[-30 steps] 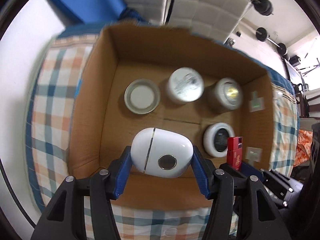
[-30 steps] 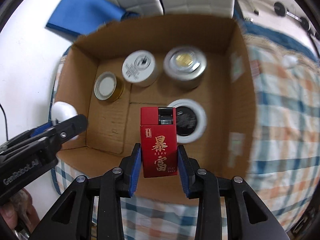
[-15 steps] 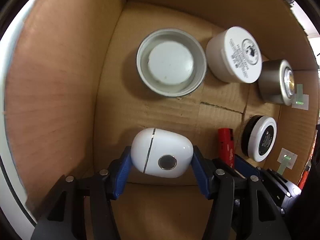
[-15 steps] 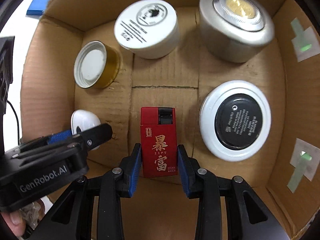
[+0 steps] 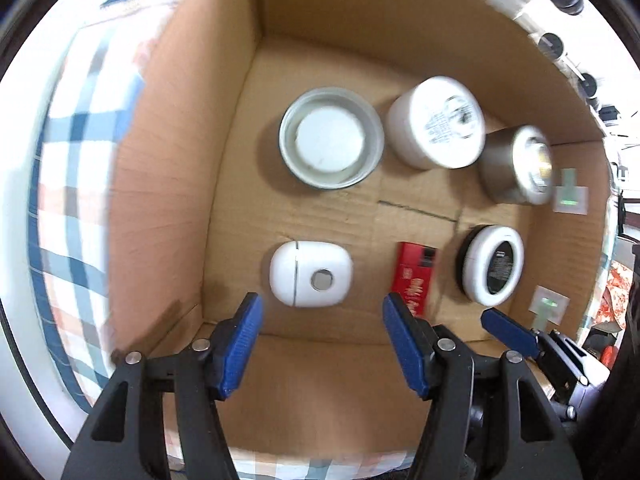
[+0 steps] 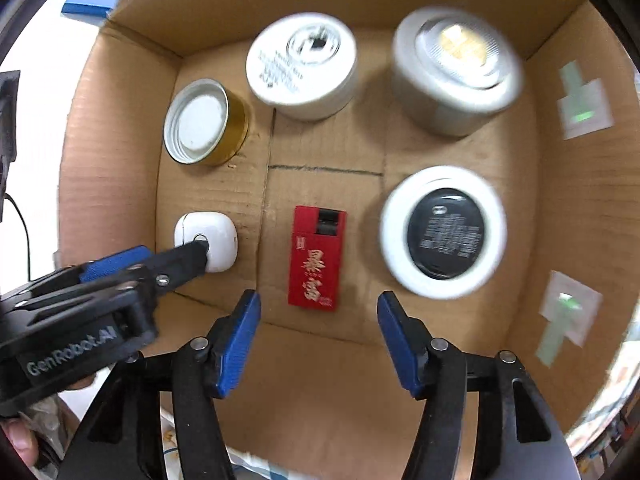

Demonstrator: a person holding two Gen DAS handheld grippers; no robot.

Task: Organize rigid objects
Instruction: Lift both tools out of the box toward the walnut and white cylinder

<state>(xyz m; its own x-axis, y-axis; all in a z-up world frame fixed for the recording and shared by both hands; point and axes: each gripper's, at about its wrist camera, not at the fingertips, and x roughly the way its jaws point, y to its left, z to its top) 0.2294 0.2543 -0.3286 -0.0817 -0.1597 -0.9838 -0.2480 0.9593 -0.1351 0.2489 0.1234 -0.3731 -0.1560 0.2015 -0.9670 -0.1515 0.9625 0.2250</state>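
Note:
A white rounded case (image 5: 310,274) lies on the floor of the cardboard box (image 5: 168,184), just beyond my left gripper (image 5: 322,312). Its jaws are opening and nothing is between the blue pads. Beside the case lies a red box with gold characters (image 6: 318,258), flat on the box floor, just past my right gripper (image 6: 318,308). That gripper's jaws are opening too and hold nothing. In the right wrist view the left gripper (image 6: 160,256) partly covers the white case (image 6: 208,240). The red box (image 5: 414,274) also shows in the left wrist view.
Along the far wall stand a gold-rimmed lid (image 6: 204,122), a white jar (image 6: 302,64) and a silver jar (image 6: 456,70). A black-and-white jar (image 6: 442,232) sits right of the red box. The box rests on a checked cloth (image 5: 72,184).
Both grippers sank into the box, then let go: the white case and the red box now lie on the floor, and both sets of jaws have spread apart and drawn back.

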